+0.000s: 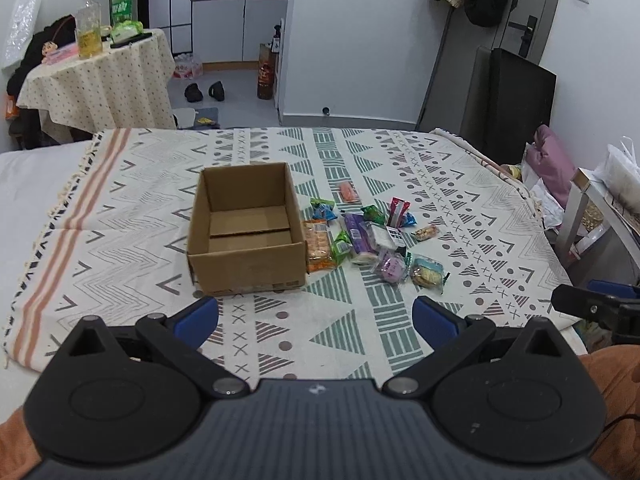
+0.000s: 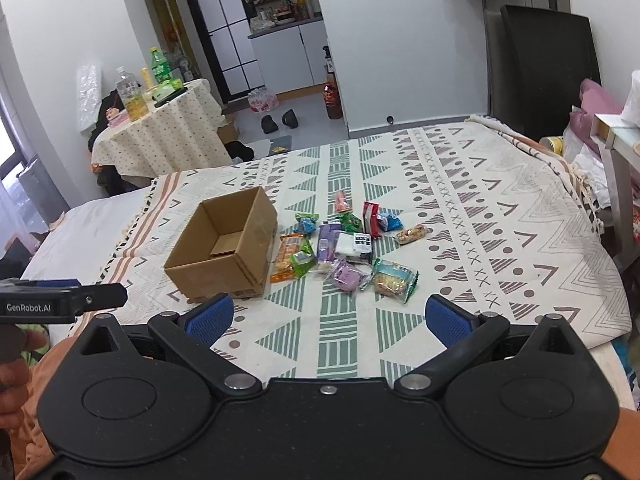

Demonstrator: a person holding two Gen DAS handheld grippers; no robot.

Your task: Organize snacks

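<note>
Left wrist: box [image 1: 245, 236] empty, snacks [image 1: 372, 238] beside; both grippers wide apart.

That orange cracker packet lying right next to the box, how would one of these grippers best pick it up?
Grip the orange cracker packet across its narrow width, near its near end, coming straight down. It lies flat, one long edge close against the cardboard box and a green packet at the other, so the near end looks least crowded. The right gripper, open, seems nearer.

Even soft daylight, sharp, fisheye-bent edges
</note>
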